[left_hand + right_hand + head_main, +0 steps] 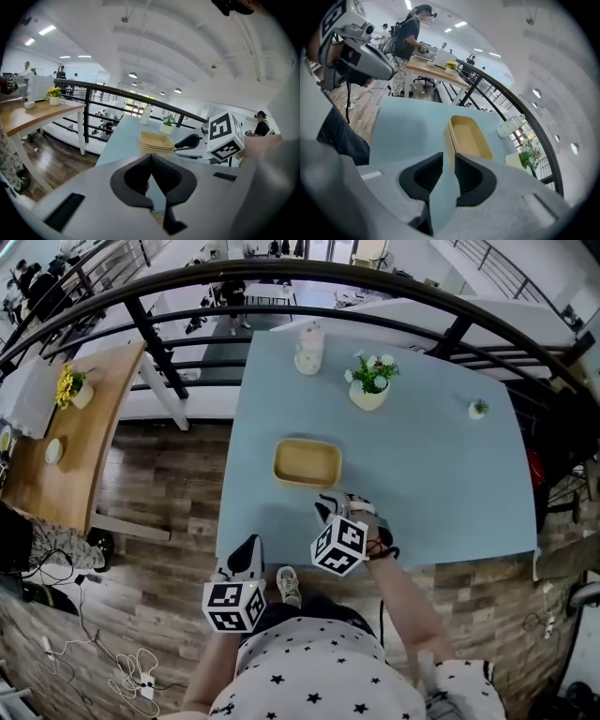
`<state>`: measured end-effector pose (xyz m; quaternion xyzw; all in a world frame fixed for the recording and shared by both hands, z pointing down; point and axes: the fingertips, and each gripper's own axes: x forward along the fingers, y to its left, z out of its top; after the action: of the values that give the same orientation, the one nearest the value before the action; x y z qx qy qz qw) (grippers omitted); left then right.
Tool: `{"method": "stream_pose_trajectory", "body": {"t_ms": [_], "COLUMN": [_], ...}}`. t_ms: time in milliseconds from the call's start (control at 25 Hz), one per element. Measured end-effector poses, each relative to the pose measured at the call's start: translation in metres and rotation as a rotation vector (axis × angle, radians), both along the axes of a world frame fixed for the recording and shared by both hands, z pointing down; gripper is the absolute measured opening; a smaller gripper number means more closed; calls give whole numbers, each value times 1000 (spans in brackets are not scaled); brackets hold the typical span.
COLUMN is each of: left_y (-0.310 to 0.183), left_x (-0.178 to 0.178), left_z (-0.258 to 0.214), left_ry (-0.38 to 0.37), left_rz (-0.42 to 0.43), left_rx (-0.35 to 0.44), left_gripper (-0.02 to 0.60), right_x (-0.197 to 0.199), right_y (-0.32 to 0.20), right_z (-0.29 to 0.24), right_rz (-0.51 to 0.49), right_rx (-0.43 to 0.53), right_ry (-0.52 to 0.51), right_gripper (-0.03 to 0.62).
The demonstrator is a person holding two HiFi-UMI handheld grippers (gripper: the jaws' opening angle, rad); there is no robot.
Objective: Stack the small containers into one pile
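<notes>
A pile of shallow tan containers sits nested on the blue table, a little left of its middle. It also shows in the left gripper view as the pile and in the right gripper view as the pile. My right gripper hovers just in front of the pile, its jaws slightly apart with only table between them. My left gripper hangs off the table's front left corner, jaws touching and holding nothing.
At the table's far side stand a white jar, a potted plant and a tiny pot. A black railing runs behind. A wooden table with yellow flowers is at the left.
</notes>
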<state>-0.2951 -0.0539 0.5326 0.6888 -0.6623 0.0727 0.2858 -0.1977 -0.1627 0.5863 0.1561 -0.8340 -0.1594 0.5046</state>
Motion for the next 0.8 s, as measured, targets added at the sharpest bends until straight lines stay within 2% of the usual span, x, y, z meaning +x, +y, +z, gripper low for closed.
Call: {"method": "stream_pose_trajectory", "body": {"t_ms": [280,520,800], "left_y": [20,42,76], "left_x": [42,81,128], "left_z": [-10,-19,-27], "left_ry": [2,-4,-3], "left_rz": [-1,12,35], "left_rx": [24,48,78], "left_gripper": [2,2,2], "right_x": [47,84,126], "right_y": [35,73,118], "right_z": [-13,-25,-49], "right_rz": [121,201,303], "right_rx": [-71,-114,-163], "right_ry": [-137,-248,-426], "right_gripper": [61,39,6]}}
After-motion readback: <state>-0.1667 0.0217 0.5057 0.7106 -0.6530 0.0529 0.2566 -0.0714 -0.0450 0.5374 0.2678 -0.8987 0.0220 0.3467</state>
